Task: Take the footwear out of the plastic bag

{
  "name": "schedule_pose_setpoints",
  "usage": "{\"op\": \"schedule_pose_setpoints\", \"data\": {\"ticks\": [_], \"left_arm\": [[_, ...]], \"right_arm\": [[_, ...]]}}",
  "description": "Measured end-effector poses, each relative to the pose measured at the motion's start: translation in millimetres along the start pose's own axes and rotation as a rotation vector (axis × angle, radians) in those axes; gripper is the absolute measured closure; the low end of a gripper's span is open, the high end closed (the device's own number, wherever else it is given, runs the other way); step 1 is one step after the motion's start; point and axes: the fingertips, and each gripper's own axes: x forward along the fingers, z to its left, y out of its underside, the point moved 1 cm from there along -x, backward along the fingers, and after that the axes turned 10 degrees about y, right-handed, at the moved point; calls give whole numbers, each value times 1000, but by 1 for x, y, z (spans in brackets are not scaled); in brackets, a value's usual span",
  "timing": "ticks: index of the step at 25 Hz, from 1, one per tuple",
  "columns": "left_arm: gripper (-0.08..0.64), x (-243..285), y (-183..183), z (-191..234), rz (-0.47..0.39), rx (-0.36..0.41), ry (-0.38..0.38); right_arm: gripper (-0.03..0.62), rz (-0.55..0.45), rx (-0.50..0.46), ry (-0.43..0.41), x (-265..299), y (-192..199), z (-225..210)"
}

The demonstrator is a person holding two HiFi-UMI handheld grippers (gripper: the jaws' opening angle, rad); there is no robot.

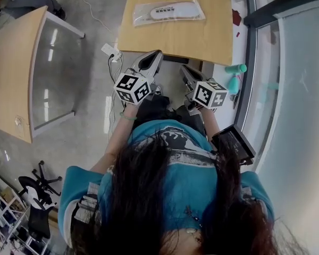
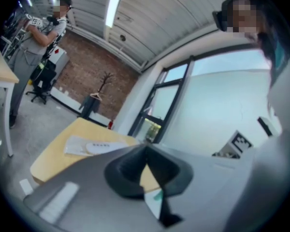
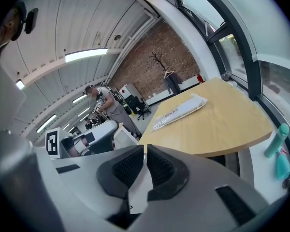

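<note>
A clear plastic bag (image 1: pixel 167 10) with a white piece of footwear inside lies flat on the far part of the wooden table (image 1: pixel 202 36). Both grippers hang short of the table's near edge, apart from the bag. The left gripper (image 1: pixel 155 54) is shut with nothing between its pads. The right gripper (image 1: pixel 183 69) is also shut and empty. In the left gripper view the bag (image 2: pixel 93 146) lies beyond the closed left gripper (image 2: pixel 146 148), on the table (image 2: pixel 50 161). In the right gripper view the bag (image 3: pixel 180 111) sits far ahead of the right gripper (image 3: pixel 145 150).
A second wooden table (image 1: pixel 13 73) stands at the left. Teal bottles (image 1: pixel 235 70) sit by the glass wall (image 1: pixel 292 89) on the right. A power strip (image 1: pixel 110 50) lies on the floor near the table. A person (image 2: pixel 38 33) stands far off. An office chair (image 1: pixel 37 187) is behind.
</note>
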Motion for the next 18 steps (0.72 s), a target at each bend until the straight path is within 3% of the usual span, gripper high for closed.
{"op": "schedule_pose_setpoints", "data": {"ticks": [10, 18], "left_arm": [[557, 12, -7, 19, -20, -63, 35], [557, 27, -1, 38, -11, -98, -4]], "right_arm": [[566, -6, 26, 79, 7, -19, -14], [566, 71, 21, 22, 39, -24, -21]]}}
